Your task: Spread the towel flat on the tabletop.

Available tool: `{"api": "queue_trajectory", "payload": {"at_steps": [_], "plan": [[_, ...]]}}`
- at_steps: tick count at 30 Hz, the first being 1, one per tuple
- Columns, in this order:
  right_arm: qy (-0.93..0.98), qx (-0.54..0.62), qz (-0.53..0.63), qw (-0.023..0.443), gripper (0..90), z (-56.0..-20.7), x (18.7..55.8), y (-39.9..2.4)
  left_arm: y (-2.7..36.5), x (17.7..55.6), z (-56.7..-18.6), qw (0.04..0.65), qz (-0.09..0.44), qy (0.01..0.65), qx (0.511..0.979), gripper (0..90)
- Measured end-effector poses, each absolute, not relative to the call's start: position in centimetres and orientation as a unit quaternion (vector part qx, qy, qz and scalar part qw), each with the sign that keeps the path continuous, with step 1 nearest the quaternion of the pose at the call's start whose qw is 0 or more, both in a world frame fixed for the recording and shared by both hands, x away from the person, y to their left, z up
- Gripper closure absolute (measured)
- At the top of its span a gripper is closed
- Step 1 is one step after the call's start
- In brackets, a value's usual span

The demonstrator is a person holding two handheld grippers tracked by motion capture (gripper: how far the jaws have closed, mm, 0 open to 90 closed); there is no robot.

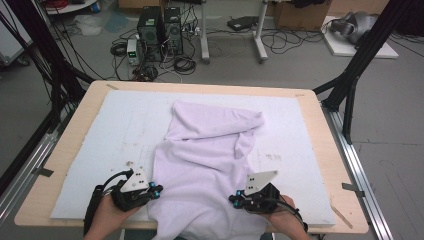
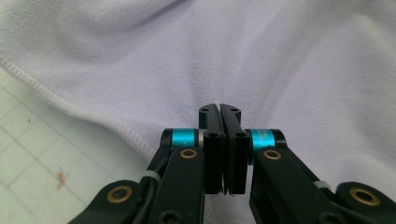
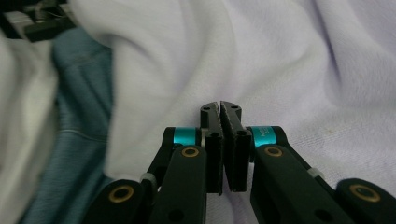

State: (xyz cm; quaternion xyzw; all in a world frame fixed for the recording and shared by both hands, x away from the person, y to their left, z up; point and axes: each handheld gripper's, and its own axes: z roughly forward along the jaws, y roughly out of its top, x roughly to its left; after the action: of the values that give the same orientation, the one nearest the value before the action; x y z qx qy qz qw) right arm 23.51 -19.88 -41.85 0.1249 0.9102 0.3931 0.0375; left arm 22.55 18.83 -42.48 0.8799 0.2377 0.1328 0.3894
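A pale lilac cloth (image 1: 210,150) lies rumpled on the white mat (image 1: 120,125), its near end hanging over the table's front edge. My left gripper (image 1: 156,190) sits at the cloth's near left edge. In the left gripper view its jaws (image 2: 219,108) are pressed together, tips against the cloth (image 2: 280,56) just inside the stitched hem (image 2: 70,105). My right gripper (image 1: 234,199) rests on the cloth's near right part. Its jaws (image 3: 220,106) are also shut, tips against the cloth (image 3: 280,60). I see no fabric pinched between either pair of pads.
The mat covers a wooden table (image 1: 75,130) inside a black frame (image 1: 350,85). Computers and cables (image 1: 160,30) stand on the floor beyond the far edge. Teal fabric (image 3: 74,116) shows left of the cloth in the right gripper view.
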Motion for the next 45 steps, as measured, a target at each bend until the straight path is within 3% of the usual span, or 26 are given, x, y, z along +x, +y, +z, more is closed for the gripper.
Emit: {"api": "queue_trajectory", "payload": {"at_steps": [4,5,6,7,13,17,21,26,34,39,42,45], "plan": [[0.907,0.097,0.41,0.022,85.0,-40.1,21.4,-19.9,19.8,20.9,-41.2,0.405,0.123,0.234,0.875,84.2],[0.902,0.098,0.42,0.022,77.6,-39.6,21.3,-20.1,19.9,20.9,-41.0,0.407,0.124,0.238,0.873,75.9],[0.898,0.108,0.425,0.031,75.7,-39.1,21.4,-20.4,19.9,21.1,-40.8,0.408,0.129,0.242,0.871,66.3],[0.901,0.121,0.413,0.052,73.7,-38.9,21.9,-20.7,19.9,21.3,-40.9,0.408,0.13,0.244,0.87,63.3],[0.905,0.181,0.373,0.092,62.8,-41.2,25.7,-21.6,19.0,24.3,-42.9,0.386,0.134,0.256,0.876,56.7],[0.909,0.218,0.34,0.097,64.9,-43.3,27.2,-21.6,18.5,25.5,-43.9,0.375,0.125,0.265,0.88,63.8],[0.905,0.219,0.358,0.072,86.4,-43.8,27.3,-22.0,18.0,25.4,-44.0,0.376,0.127,0.256,0.881,85.5],[0.905,0.207,0.368,0.054,88.1,-43.4,27.1,-22.9,18.2,24.4,-43.5,0.384,0.124,0.252,0.88,87.7],[0.903,0.181,0.388,0.03,87.2,-41.1,24.0,-24.8,19.1,21.8,-42.1,0.388,0.109,0.232,0.885,86.4],[0.9,0.177,0.395,0.048,74.1,-40.0,24.0,-24.9,19.8,22.8,-41.7,0.389,0.13,0.252,0.877,60.8],[0.904,0.177,0.387,0.052,66.3,-40.6,25.5,-23.9,20.0,24.4,-42.0,0.386,0.145,0.266,0.871,56.2],[0.901,0.179,0.393,0.038,62.5,-41.5,26.8,-22.8,19.9,26.2,-43.2,0.37,0.138,0.279,0.875,58.5]]}}
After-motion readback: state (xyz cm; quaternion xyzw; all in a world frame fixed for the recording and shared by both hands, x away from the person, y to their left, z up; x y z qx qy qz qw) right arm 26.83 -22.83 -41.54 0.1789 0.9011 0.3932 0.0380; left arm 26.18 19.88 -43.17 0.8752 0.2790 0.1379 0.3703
